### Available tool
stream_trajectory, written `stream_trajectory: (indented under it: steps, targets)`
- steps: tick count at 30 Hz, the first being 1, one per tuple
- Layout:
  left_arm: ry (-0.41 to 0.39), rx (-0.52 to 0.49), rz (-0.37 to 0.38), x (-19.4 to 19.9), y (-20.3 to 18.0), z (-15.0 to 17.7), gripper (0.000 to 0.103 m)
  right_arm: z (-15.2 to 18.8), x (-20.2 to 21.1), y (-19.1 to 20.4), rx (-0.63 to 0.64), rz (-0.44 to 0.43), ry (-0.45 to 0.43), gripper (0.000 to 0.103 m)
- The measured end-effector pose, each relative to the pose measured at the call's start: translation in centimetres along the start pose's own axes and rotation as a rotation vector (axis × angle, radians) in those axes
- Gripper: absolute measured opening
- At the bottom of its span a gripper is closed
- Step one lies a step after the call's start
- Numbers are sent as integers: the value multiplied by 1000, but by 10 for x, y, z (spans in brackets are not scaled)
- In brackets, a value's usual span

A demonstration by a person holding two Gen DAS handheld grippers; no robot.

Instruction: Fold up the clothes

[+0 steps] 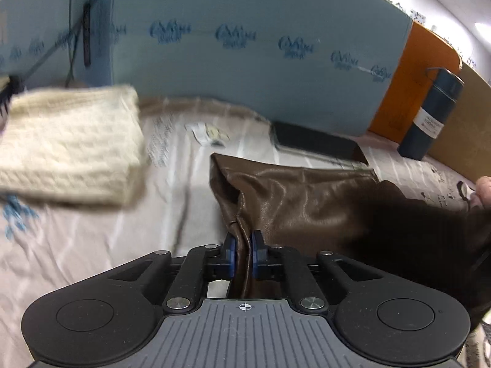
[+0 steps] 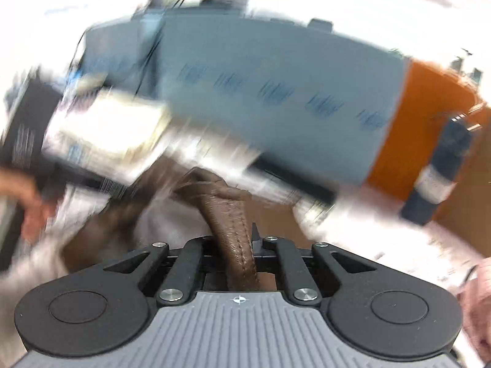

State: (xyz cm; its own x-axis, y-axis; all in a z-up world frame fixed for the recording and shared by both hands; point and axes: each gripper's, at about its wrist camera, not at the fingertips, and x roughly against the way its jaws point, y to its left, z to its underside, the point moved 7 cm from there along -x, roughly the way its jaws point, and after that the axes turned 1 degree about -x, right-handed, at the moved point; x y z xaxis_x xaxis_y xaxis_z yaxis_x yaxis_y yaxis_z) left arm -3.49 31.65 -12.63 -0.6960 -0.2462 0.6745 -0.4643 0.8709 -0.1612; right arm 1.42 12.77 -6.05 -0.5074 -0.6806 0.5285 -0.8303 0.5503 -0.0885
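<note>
A brown leather garment (image 1: 294,202) lies on the pale printed cloth (image 1: 92,245), running right from my left gripper (image 1: 243,245), which is shut on a bunched edge of it. In the right wrist view, heavily blurred, my right gripper (image 2: 236,242) is shut on a stitched brown leather seam (image 2: 230,224) that rises between its fingers. A folded cream knitted sweater (image 1: 67,147) lies at the left, also a pale blur in the right wrist view (image 2: 110,128).
A blue foam board (image 1: 245,46) stands at the back, with an orange panel (image 1: 411,86) to its right. A dark blue bottle (image 1: 429,116) stands at the right. A black flat object (image 1: 316,144) lies at the board's foot. A hand (image 1: 485,190) shows at the right edge.
</note>
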Motion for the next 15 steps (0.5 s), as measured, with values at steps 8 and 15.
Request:
stream_trajectory:
  steps: [8, 15]
  targets:
    - [2, -36, 13, 11, 28, -12, 7, 8, 81, -116, -389, 236, -73, 6]
    - [49, -87, 104, -1, 3, -4, 21, 129, 81, -164, -623, 338, 255, 28]
